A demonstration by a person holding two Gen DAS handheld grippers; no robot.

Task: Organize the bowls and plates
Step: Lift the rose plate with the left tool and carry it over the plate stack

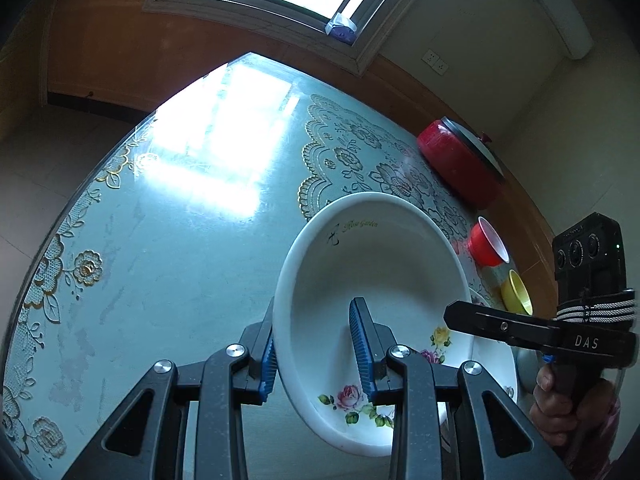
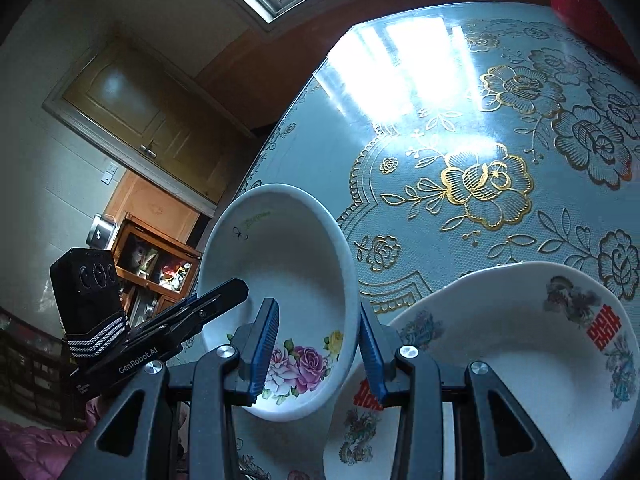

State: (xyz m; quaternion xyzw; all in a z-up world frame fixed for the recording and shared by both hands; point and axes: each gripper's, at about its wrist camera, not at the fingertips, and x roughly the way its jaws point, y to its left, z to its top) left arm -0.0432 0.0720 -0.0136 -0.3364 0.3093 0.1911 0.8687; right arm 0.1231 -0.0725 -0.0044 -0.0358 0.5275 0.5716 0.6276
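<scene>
Both grippers are on the rose-printed white bowl (image 1: 372, 280), held tilted above the lace-patterned table (image 1: 180, 240): the left gripper (image 1: 318, 354) pinches its left rim narrowly, one pad inside and one outside. The right gripper (image 2: 318, 350) clamps the opposite rim, just beside a white bowl with red characters (image 2: 520, 340) below.

"Rose Garden" on white bowl (image 1: 372, 264); "DAS", "GenRobot.AI" on grippers' bodies.

Red pot (image 2: 580, 12) cut off by frame edge; dragon plate (image 2: 520, 340) partly behind right gripper (image 2: 318, 344).
</scene>
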